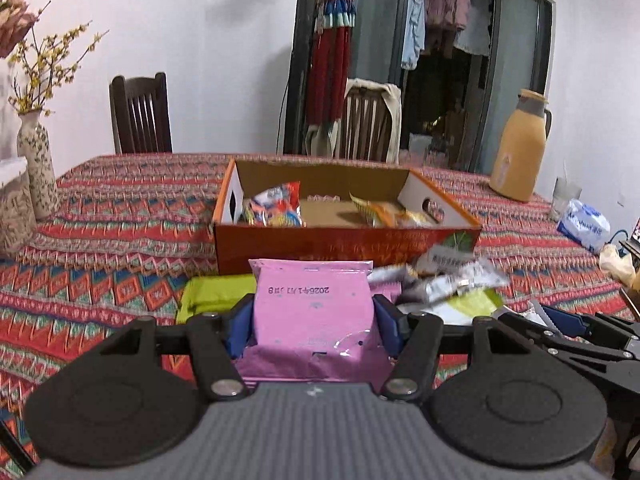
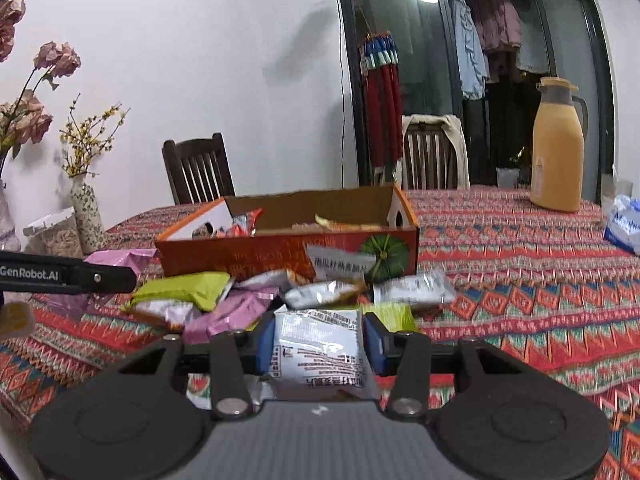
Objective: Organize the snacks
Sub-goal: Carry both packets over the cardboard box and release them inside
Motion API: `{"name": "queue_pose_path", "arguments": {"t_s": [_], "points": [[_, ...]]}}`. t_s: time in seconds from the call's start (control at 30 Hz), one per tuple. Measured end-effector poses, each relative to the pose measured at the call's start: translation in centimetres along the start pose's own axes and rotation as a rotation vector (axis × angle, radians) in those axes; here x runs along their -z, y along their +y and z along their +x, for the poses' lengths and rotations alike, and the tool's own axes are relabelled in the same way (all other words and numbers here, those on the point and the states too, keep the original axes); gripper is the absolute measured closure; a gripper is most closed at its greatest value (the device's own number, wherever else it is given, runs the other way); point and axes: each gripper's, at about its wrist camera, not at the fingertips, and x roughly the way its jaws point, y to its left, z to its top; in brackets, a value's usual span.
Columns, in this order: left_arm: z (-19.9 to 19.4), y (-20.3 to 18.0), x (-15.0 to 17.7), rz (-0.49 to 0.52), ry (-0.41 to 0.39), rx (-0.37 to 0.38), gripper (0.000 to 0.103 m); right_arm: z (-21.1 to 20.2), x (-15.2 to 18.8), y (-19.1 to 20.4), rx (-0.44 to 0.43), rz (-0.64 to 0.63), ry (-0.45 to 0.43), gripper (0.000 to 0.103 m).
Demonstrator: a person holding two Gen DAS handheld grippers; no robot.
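Observation:
My left gripper [image 1: 314, 320] is shut on a pink snack packet [image 1: 312, 304], held above the patterned tablecloth just in front of an open orange cardboard box [image 1: 344, 242]. My right gripper [image 2: 318, 342] is shut on a silver-white snack packet [image 2: 318, 344], lifted off the pile. Loose packets lie before the box [image 2: 280, 252]: a green packet [image 2: 188, 286], pink packets [image 2: 236, 312] and silver packets [image 2: 412, 286]. The box holds a few colourful packets [image 1: 276, 204] at its left and right ends. The left gripper's arm [image 2: 68, 274] shows at the left edge of the right wrist view.
A yellow thermos jug [image 1: 520, 148] stands at the table's back right, beside a blue-white tissue pack [image 1: 584, 224]. Patterned vases [image 1: 38, 164] with flowers stand at the left. Two dark wooden chairs [image 1: 140, 114] are behind the table.

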Motion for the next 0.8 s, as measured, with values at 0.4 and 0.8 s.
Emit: {"name": "queue_pose_path", "arguments": {"t_s": [0.4,0.8], "points": [[3.6,-0.5,-5.0,0.008,-0.069,-0.006,0.04,4.2,-5.4,-0.3,0.022,-0.034,-0.066,0.058],[10.0,-0.8,-9.7,0.006,-0.077,-0.038,0.04,11.9,-11.1,-0.5,0.031,-0.058,-0.069,0.058]]}}
